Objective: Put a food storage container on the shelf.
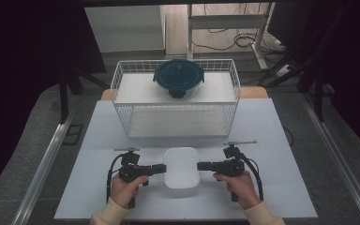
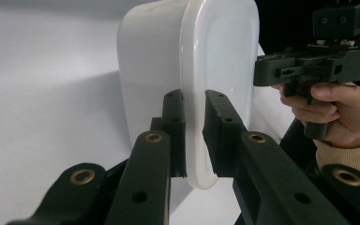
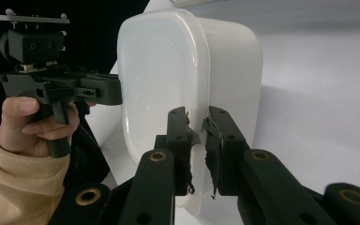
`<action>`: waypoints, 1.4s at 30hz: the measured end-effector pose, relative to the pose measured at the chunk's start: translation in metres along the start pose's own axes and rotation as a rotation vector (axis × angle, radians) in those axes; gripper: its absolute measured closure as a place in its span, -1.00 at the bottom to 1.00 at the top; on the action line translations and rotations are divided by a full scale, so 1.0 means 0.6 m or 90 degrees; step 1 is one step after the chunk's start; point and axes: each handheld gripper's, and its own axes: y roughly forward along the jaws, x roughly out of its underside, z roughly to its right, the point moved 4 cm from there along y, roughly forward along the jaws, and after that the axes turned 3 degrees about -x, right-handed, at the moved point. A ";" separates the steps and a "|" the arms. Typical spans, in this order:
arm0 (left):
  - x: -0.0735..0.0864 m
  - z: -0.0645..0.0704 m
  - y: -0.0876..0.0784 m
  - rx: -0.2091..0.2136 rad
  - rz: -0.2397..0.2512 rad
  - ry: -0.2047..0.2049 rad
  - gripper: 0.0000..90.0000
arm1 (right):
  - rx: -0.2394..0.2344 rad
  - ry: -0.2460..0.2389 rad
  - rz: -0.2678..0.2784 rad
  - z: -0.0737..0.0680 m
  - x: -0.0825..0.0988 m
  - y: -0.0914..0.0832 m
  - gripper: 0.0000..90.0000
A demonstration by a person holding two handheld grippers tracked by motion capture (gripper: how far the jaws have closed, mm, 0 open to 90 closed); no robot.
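Observation:
A white rounded-rectangular container (image 1: 181, 173) with a lid lies on the white table near the front edge. My left gripper (image 1: 163, 168) comes at it from the left and my right gripper (image 1: 199, 165) from the right, both held level. In the left gripper view the container's lid rim (image 2: 198, 140) sits pinched between the two black pads of my left gripper (image 2: 194, 136), and the other gripper (image 2: 309, 65) shows beyond. In the right gripper view my right gripper (image 3: 198, 140) clamps the opposite rim of the container (image 3: 164, 79), with worn pads.
A white wire basket (image 1: 122, 79) stands at the back of the table (image 1: 272, 140). A round glass container with a dark blue lid (image 1: 178, 77) rests on its upper shelf. Metal rails run along both sides of the table.

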 end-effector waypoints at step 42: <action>-0.023 0.048 -0.042 -0.009 0.043 0.069 0.78 | -0.012 -0.096 0.037 -0.055 -0.022 -0.033 0.77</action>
